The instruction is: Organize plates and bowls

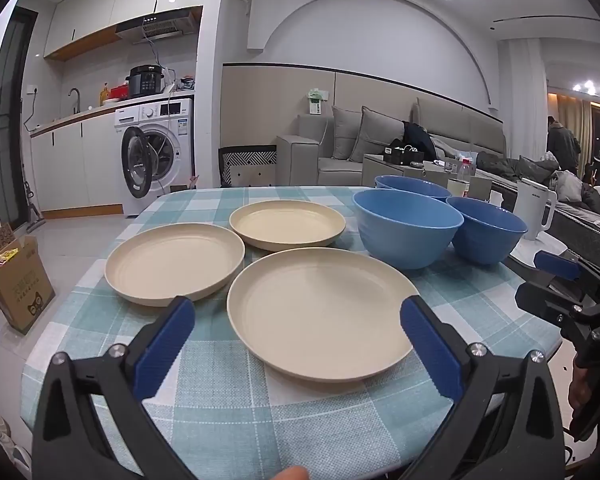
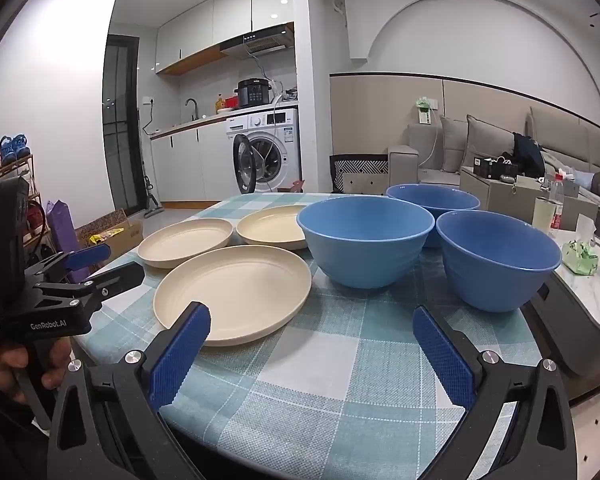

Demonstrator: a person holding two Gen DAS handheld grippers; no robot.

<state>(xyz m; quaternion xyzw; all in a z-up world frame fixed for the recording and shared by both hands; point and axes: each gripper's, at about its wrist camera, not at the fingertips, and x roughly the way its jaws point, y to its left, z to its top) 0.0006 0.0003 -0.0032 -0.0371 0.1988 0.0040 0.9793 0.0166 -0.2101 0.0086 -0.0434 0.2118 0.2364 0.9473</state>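
Three cream plates lie apart on the checked tablecloth: a near one (image 1: 320, 312) (image 2: 236, 292), a left one (image 1: 174, 262) (image 2: 186, 241) and a far one (image 1: 287, 224) (image 2: 274, 227). Three blue bowls stand upright to their right: a middle one (image 1: 406, 232) (image 2: 366, 236), a right one (image 1: 486, 230) (image 2: 498, 260) and a far one (image 1: 412, 187) (image 2: 434, 200). My left gripper (image 1: 298, 312) is open and empty over the near plate's front. My right gripper (image 2: 312, 320) is open and empty, in front of the bowls above the cloth.
The table (image 1: 228, 400) is round, with its edge close below both grippers. A white kettle (image 1: 536, 208) stands beyond the bowls on a side surface. A cardboard box (image 1: 18, 280) sits on the floor at left. The right gripper also shows in the left wrist view (image 1: 560, 276).
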